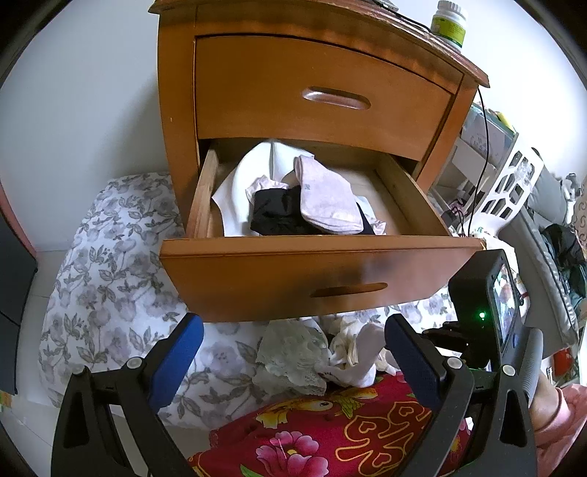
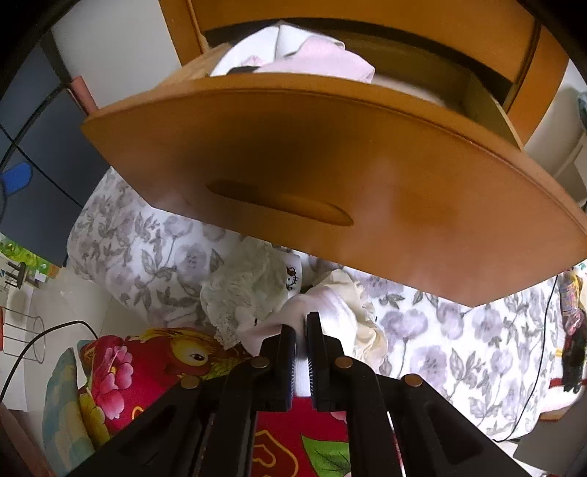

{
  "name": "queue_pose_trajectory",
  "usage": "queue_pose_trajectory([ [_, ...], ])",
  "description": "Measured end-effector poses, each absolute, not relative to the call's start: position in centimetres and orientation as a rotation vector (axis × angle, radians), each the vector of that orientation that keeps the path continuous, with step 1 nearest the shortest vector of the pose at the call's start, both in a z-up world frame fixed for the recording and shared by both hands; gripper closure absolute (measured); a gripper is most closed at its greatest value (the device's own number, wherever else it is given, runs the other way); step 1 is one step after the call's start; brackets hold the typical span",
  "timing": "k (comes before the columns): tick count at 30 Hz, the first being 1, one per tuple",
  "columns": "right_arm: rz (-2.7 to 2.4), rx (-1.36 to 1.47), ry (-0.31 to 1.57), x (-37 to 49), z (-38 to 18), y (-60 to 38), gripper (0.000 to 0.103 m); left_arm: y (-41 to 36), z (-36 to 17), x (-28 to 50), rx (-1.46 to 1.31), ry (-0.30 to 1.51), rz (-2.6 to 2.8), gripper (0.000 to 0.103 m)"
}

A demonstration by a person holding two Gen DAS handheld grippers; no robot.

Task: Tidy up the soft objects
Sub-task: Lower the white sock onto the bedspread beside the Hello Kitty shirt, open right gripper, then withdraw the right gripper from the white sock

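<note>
A pile of soft items lies on the floral sheet [image 1: 110, 279] under the open drawer: a pale green lace cloth [image 2: 242, 290], a white sock with a cat print [image 2: 293, 273], a cream cloth [image 2: 367, 319] and a white sock [image 2: 330, 308]. My right gripper [image 2: 301, 330] points steeply down and is shut on the white sock, with white fabric pinched between its pads. My left gripper [image 1: 293, 348] hangs open above the same pile [image 1: 330, 352], holding nothing. The open drawer [image 1: 323, 271] holds a white cloth [image 1: 242, 190], a black cloth [image 1: 279, 212] and a pink sock [image 1: 326, 201].
The wooden nightstand [image 1: 293, 84] has its upper drawer closed and a green-labelled bottle [image 1: 449, 22] on top. The drawer front [image 2: 330, 190] overhangs the pile closely. A red flowered cushion [image 2: 146, 367] lies in front. A black cable [image 1: 484, 146] and white shelves [image 1: 513, 183] are at the right.
</note>
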State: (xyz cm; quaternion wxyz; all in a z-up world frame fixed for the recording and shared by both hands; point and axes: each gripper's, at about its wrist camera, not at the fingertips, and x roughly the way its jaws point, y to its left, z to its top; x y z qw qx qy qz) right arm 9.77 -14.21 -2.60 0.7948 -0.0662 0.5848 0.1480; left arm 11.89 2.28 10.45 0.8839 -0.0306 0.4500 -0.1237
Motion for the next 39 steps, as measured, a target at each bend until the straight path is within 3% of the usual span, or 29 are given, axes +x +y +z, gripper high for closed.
queue_pose_trajectory([
  [2, 0.316, -0.148, 1.248, 9.7, -2.3, -14.2, 0.091, 2.3, 10.5, 11.9, -0.066, 0.936, -0.254, 0.004],
  [5, 0.312, -0.151, 1.230, 9.5, -1.4, -14.3, 0.075, 2.4, 10.5, 12.0, -0.068, 0.936, -0.253, 0.004],
  [14, 0.284, -0.113, 1.176, 8.4, 1.7, -15.5, 0.074, 2.6, 11.1, 11.8, -0.068, 0.914, -0.246, 0.004],
  [16, 0.274, -0.108, 1.162, 8.1, 2.4, -15.7, 0.062, 2.6, 11.2, 11.7, -0.068, 0.910, -0.246, 0.004],
  [17, 0.266, -0.105, 1.151, 7.9, 2.7, -15.7, 0.049, 2.6, 11.2, 11.7, -0.068, 0.907, -0.246, 0.004],
  [18, 0.259, -0.103, 1.140, 7.7, 3.1, -15.8, 0.043, 2.6, 11.3, 11.6, -0.068, 0.906, -0.245, 0.004],
  [20, 0.258, -0.098, 1.125, 7.4, 3.8, -16.0, 0.042, 2.6, 11.3, 11.6, -0.069, 0.907, -0.242, 0.004],
  [31, 0.202, -0.080, 1.113, 6.8, 4.5, -16.7, 0.011, 2.5, 11.3, 11.5, -0.066, 0.905, -0.236, 0.004],
  [33, 0.191, -0.078, 1.107, 6.7, 4.6, -16.9, 0.002, 2.5, 11.2, 11.5, -0.065, 0.906, -0.236, 0.004],
  [39, 0.162, -0.068, 1.075, 6.6, 5.1, -17.5, 0.000, 2.7, 11.1, 11.6, -0.069, 0.907, -0.228, 0.004],
])
